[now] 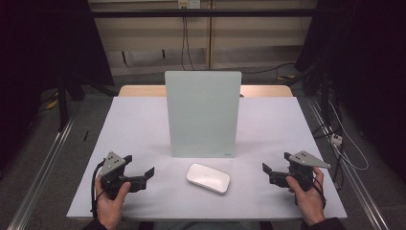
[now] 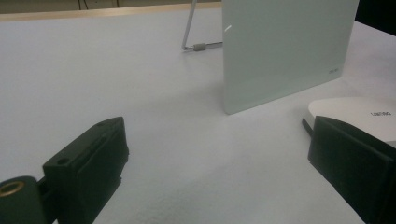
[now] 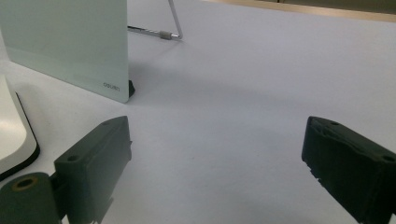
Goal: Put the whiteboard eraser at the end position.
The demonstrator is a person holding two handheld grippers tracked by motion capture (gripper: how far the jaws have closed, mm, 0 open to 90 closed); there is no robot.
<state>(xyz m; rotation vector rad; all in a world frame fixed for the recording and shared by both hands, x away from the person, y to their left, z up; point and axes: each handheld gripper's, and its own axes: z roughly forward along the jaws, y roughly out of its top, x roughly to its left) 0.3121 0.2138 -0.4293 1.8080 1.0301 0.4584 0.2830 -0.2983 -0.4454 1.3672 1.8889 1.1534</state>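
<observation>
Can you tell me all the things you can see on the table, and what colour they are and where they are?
table: one, covered in white, fills the middle of the high view.
glass board: one, pale green-white, upright at the table's middle on a metal wire stand.
eraser: one, white with a dark underside, lying flat in front of the board, between the two tongs.
cables: a few, dark, hanging on the far wall.
left tongs: one, black with a grey plate, near left, jaws open, holding nothing.
right tongs: one, black with a grey plate, near right, jaws open, holding nothing.
hands: two, at the near edge, each gripping one tongs.
</observation>
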